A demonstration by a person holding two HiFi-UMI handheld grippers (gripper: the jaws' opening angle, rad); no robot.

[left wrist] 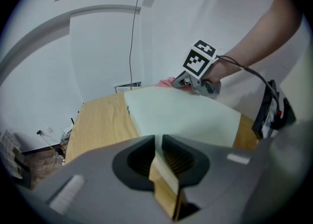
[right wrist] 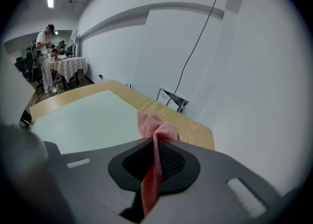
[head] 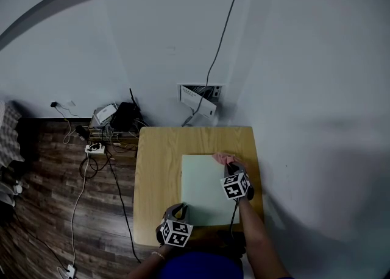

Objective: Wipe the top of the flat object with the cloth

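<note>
Here, the left claw point(left wrist: 159, 145) is shown with its jaws nearly together, clamped on the near edge of the pale green board point(left wrist: 181, 115). The board lies flat on the wooden table point(left wrist: 98, 120) and extends ahead of this claw. The right claw point(right wrist: 155, 145) is closed on a pink mesh cloth point(right wrist: 155, 126). The cloth is pinched between the pads, with a bunched fold protruding just ahead of the jaw tips and a strip trailing back behind them. The fold is seen over the board's far right corner, and most of the board's top is spread to the left of this claw. Bare table is seen ahead of it and to its right. The two claws are held well apart, at opposite ends of the board.
</note>
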